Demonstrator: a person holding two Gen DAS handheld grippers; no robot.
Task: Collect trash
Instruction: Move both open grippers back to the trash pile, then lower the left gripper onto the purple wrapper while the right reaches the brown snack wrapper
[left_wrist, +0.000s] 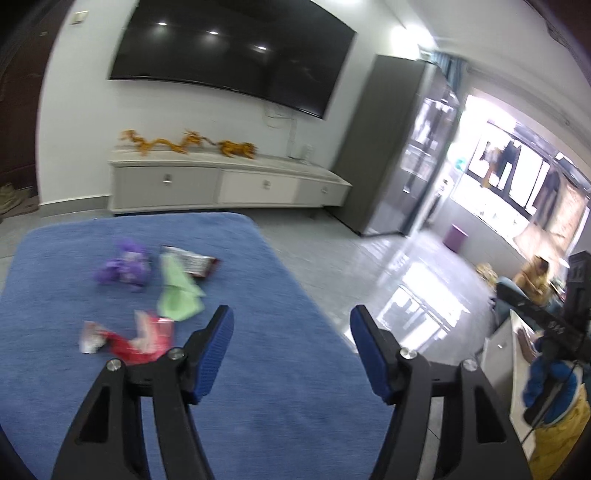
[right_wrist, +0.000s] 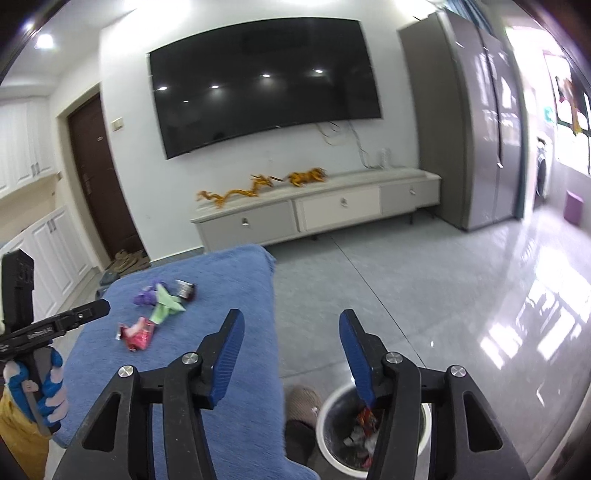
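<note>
The left tongs (left_wrist: 291, 321), black arms tipped with blue ribbed pads, stand spread wide and grasp nothing, hanging over the near right part of a bench covered in a blue towel-like cloth (left_wrist: 258, 369). Just ahead and to the left of their left pad lies a crumpled red and silver snack wrapper (left_wrist: 129, 338); beyond it rests a pale green wrapper (left_wrist: 177, 291), then a dark red and white packet (left_wrist: 194, 261) touching the green one's far end, with a purple crumpled wrapper (left_wrist: 123, 266) to its left. The right tongs (right_wrist: 291, 326), also spread and holding nothing, hover past the bench's right edge, over the grey tiled floor (right_wrist: 424, 280). Below their right pad stands a round white bin (right_wrist: 332, 413) with a dark liner, already holding crumpled wrappers (right_wrist: 364, 432). Far to their left, a hand in a blue and pink glove (right_wrist: 40, 387) grips the other tool's black handle.
</note>
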